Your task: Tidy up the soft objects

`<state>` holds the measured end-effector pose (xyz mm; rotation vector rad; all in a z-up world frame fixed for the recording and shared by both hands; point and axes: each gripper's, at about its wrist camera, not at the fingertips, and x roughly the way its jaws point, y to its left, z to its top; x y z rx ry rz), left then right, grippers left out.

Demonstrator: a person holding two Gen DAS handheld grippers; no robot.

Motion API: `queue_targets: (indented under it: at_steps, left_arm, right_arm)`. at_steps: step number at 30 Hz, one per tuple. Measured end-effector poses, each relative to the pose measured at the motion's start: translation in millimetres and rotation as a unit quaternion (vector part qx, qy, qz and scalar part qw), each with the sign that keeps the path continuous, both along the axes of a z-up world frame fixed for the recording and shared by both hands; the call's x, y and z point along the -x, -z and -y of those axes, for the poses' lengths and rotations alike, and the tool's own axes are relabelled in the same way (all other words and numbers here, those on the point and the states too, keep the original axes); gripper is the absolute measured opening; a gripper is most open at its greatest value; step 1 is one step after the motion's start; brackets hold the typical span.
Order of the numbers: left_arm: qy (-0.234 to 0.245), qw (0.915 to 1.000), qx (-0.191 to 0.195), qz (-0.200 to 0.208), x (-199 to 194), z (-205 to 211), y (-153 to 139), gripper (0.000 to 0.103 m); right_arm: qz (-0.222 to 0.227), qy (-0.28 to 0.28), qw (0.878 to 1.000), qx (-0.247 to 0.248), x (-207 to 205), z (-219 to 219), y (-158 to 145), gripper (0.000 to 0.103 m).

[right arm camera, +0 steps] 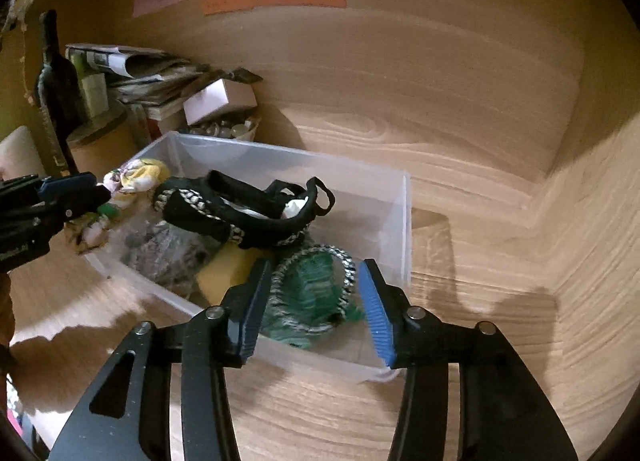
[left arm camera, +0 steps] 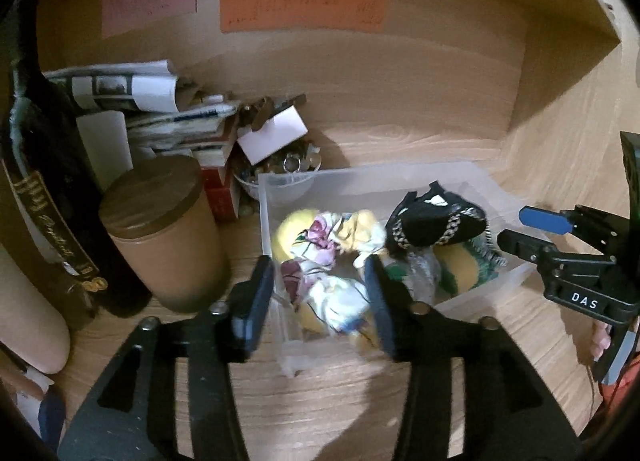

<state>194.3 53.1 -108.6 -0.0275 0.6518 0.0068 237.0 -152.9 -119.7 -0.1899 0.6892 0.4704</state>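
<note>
1. I'm working inside a wooden alcove; pink, green and orange paper notes are stuck on its back wall, their writing too blurred for me to read.
2. A clear plastic bin sits on the wooden surface, holding the soft things: a floral cloth at its left end, a black pouch with chain trim on top of the pile, a green knitted piece at the right end, and something yellow beneath.
3. My left gripper has its jaws apart. They straddle the floral cloth at the bin's near corner, but I cannot tell whether the pads touch it.
4. My right gripper is also spread wide, its blue pads either side of the green knitted piece, gripping nothing.
5. In the left view the right gripper's body carries white letters "DAS".
6. Left of the bin stand a dark bottle with a gold label in script I cannot make out, a brown lidded canister, a stack of papers, and a bowl of small metal bits.
</note>
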Motion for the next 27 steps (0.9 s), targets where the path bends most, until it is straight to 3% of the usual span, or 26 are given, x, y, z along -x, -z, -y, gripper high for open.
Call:
queue_targets:
  at_steps: [5,13,17,19,23,27]
  left_arm:
    - [0.005,0.9995,0.003,0.030,18,3,-21,0.053]
    - [0.011,0.9929,-0.010,0.118,68,17,-74,0.063]
    - [0.018,0.9861,-0.016,0.164,99,25,-98,0.069]
    - [0.021,0.9839,-0.015,0.177,108,28,-105,0.080]
    - [0.024,0.9778,-0.016,0.208,132,34,-118,0.091]
    - [0.024,0.9728,-0.016,0.230,152,41,-122,0.101]
  right_arm:
    - [0.029,-0.004,0.999,-0.018,17,6,-22,0.049]
    - [0.100,-0.017,0.992,-0.070,62,19,-76,0.050]
    - [0.140,-0.018,0.985,-0.100,90,28,-101,0.061]
    - [0.154,-0.017,0.982,-0.109,100,30,-108,0.065]
    - [0.181,-0.015,0.975,-0.131,123,36,-123,0.082]
    - [0.199,-0.014,0.969,-0.143,142,40,-129,0.087]
